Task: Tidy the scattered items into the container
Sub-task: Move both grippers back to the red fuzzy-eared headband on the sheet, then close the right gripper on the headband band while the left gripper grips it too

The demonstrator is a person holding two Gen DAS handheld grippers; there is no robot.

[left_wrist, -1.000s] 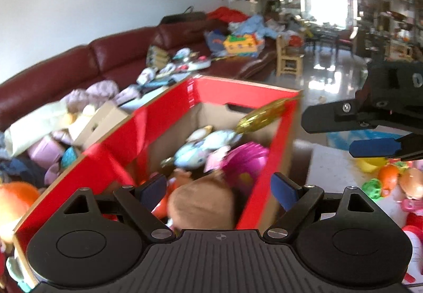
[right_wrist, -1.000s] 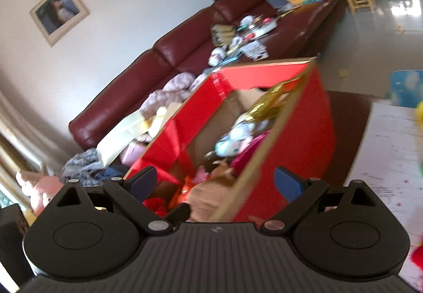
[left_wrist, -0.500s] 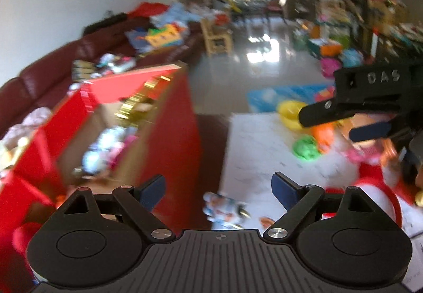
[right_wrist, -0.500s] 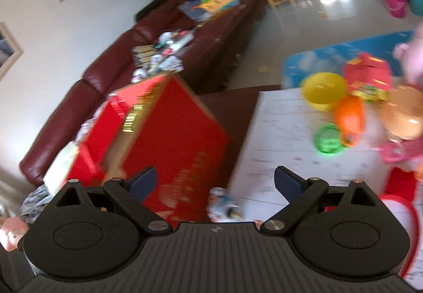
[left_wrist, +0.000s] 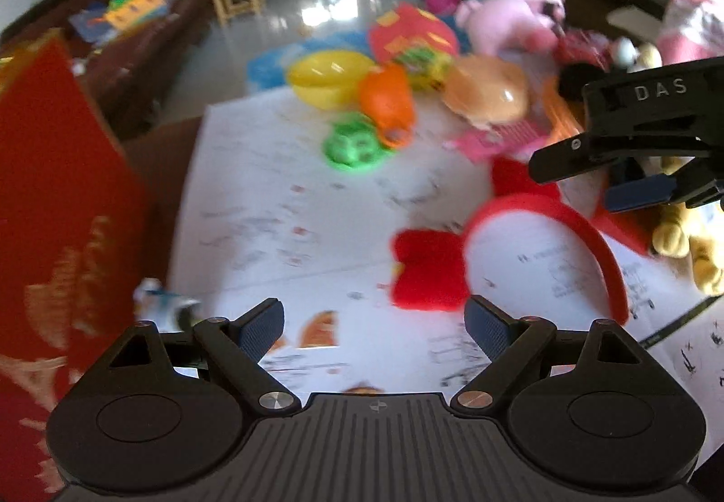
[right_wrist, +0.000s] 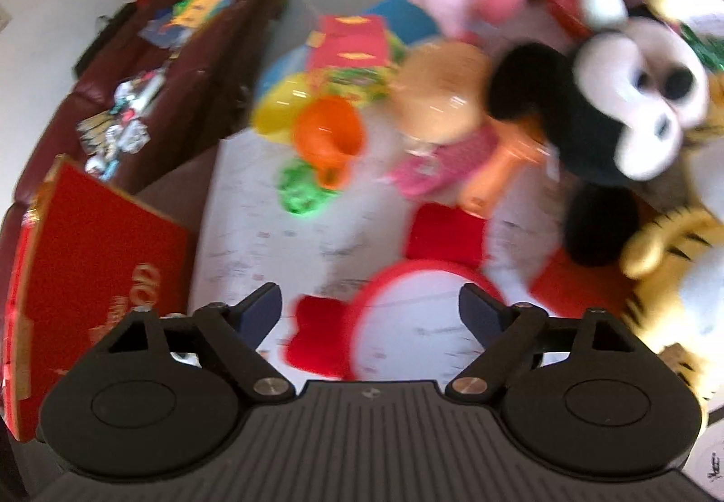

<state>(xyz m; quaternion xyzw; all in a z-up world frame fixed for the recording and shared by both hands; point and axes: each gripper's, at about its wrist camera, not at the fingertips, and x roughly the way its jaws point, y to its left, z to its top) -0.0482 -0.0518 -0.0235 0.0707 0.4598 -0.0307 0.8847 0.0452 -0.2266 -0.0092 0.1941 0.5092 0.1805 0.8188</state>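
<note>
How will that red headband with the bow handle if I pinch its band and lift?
The headband is a thin open arc, so it probably flexes and swings in the fingers. Its plush bow sits at one end, likely tipping it that way. It looks light.

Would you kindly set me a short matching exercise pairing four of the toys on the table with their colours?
Things:
1. headband
2. pig plush
3. bowl
4. ball

Colours:
A. green
B. pink
C. red
D. yellow

Pairs: 1-C, 2-B, 3-D, 4-A
</note>
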